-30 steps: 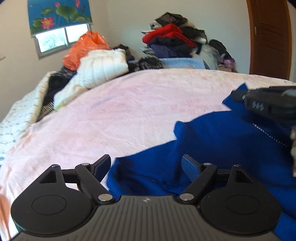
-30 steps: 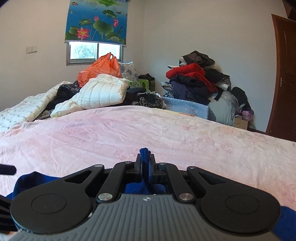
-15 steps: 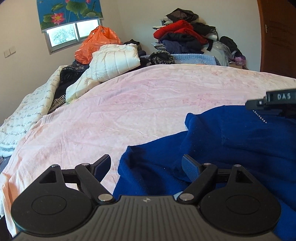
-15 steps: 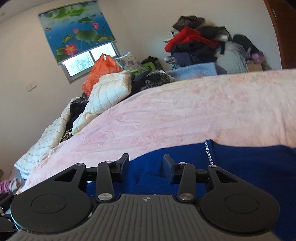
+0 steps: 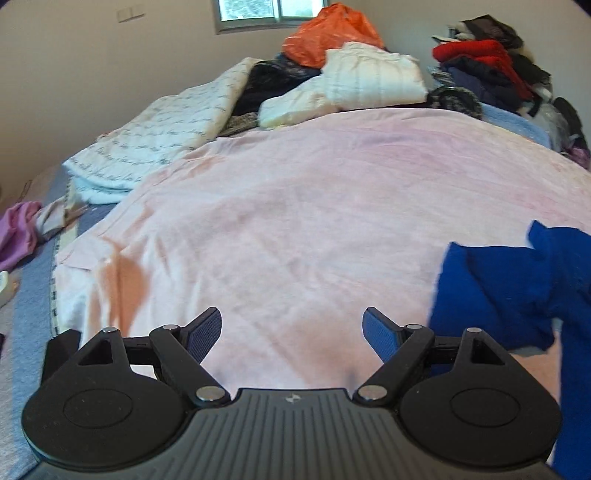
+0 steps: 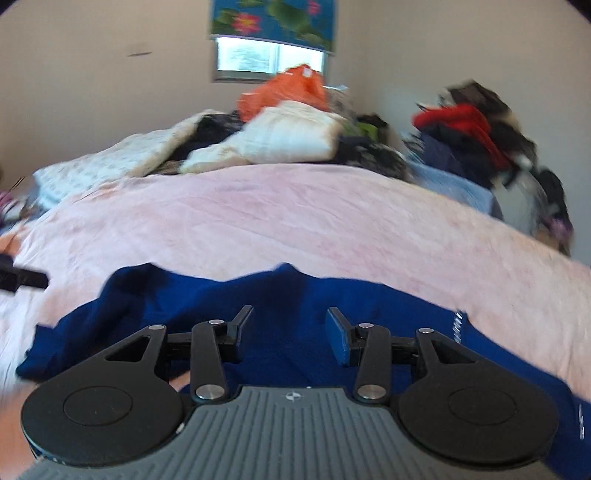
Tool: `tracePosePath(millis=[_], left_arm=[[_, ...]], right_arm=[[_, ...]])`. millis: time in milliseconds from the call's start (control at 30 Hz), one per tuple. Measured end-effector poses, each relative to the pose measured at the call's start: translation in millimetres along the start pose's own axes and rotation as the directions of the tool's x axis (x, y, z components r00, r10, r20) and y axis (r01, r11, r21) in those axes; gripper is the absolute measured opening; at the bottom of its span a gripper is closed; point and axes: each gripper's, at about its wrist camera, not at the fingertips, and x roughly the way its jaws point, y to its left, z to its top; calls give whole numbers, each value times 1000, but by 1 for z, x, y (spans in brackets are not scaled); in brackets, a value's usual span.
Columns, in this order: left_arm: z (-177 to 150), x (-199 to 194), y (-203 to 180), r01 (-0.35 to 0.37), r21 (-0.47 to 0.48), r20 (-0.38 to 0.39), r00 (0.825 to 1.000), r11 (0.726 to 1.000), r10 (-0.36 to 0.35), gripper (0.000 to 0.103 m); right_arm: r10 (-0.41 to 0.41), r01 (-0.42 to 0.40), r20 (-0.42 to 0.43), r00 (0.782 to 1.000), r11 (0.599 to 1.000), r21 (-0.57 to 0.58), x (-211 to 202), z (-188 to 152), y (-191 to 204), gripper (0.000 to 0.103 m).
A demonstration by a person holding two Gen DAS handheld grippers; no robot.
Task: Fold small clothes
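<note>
Cloth (image 6: 280, 332) lies freed on the bed (image 5: 314, 206) as the right claw (image 6: 290, 328) opens, left claw (image 5: 291, 328) now wide over bare sheet, fold released.

Blue garment (image 6: 295, 295) soft matt knit; pink bedcover (image 5: 314, 221) matt creased cloth; orange bag (image 5: 328, 33) glossy plastic.

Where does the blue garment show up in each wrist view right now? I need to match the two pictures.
Left wrist: the blue garment lies at the right edge on the pink bedspread, right of the open left gripper.
Right wrist: the blue garment spreads across the lower middle, beneath the right gripper, whose jaws are opening.
Shared landmark: the orange bag below the window.
</note>
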Motion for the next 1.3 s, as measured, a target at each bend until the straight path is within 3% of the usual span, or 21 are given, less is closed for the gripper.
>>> tracePosePath(millis=[67, 133, 233, 300, 367, 433, 500, 533, 567, 600, 667, 700, 767, 800, 900, 1000, 1067, 1167, 1233, 1300], left_arm=[[-2, 1, 9, -8, -6, -13, 1000, 1000, 8, 84], [-3, 0, 15, 2, -21, -28, 1000, 1000, -3, 84], [-3, -5, 31, -44, -72, -16, 999, 996, 43, 84], [-1, -13, 45, -105, -123, 15, 994, 987, 108, 84], [1, -21, 63, -164, -194, 34, 984, 967, 174, 84], [2, -26, 85, -191, -273, 42, 977, 943, 211, 84], [1, -28, 99, -206, -309, 32, 973, 928, 227, 84], [0, -27, 101, -203, -304, 22, 975, 931, 220, 84], [-1, -26, 102, -194, -290, 11, 978, 937, 206, 84], [-2, -24, 100, -186, -272, 2, 981, 944, 194, 84], [-4, -21, 90, -158, -218, 2, 987, 963, 162, 84], [-7, -19, 81, -137, -174, 7, 990, 975, 140, 84], [-9, -18, 63, -84, -106, 8, 996, 991, 86, 84], [-11, -21, 51, -37, -58, 21, 999, 998, 38, 84], [-17, -34, 12, 23, 111, 96, 995, 994, -34, 84], [-24, -34, -34, -55, 276, 215, 977, 959, -7, 94], [-24, -20, -59, -167, 330, 275, 958, 929, 74, 95], [-17, 14, -64, -362, 344, 329, 911, 866, 250, 95], [-8, 41, -38, -458, 305, 277, 882, 835, 382, 95], [4, 60, 6, -489, 220, 162, 871, 844, 463, 95]], right_arm=[[184, -182, -51, 982, 983, 32, 3, 4, 16, 50], [344, -328, -117, 932, 935, 134, 13, 6, 31, 51], [432, -385, -171, 885, 888, 252, 32, 3, 47, 55], [458, -378, -197, 867, 861, 342, 47, 7, 52, 57], [517, -392, -211, 830, 808, 440, 63, 18, 56, 56], [640, -516, -64, 766, 671, 533, 67, 42, 59, 57], [719, -667, 181, 671, 480, 570, 61, 71, 53, 62], [721, -715, 277, 635, 414, 563, 56, 83, 49, 69], [700, -732, 326, 635, 410, 543, 50, 93, 44, 79], [660, -713, 329, 676, 470, 520, 44, 100, 41, 81], [548, -589, 240, 801, 653, 477, 33, 103, 38, 84], [497, -522, 186, 848, 718, 461, 32, 98, 37, 84], [392, -378, 61, 918, 819, 432, 36, 84, 37, 81], [349, -317, 0, 937, 850, 420, 41, 73, 37, 81], [320, -248, -86, 943, 854, 457, 55, 42, 35, 80], [322, -243, -57, 945, 807, 538, 56, 18, 23, 80], [309, -234, -33, 951, 782, 577, 49, 12, 11, 79], [247, -197, -10, 969, 797, 571, 33, 11, -5, 79], [169, -149, 18, 986, 810, 567, 22, 14, -21, 79], [104, -115, 52, 993, 804, 584, 13, 12, -36, 80]])
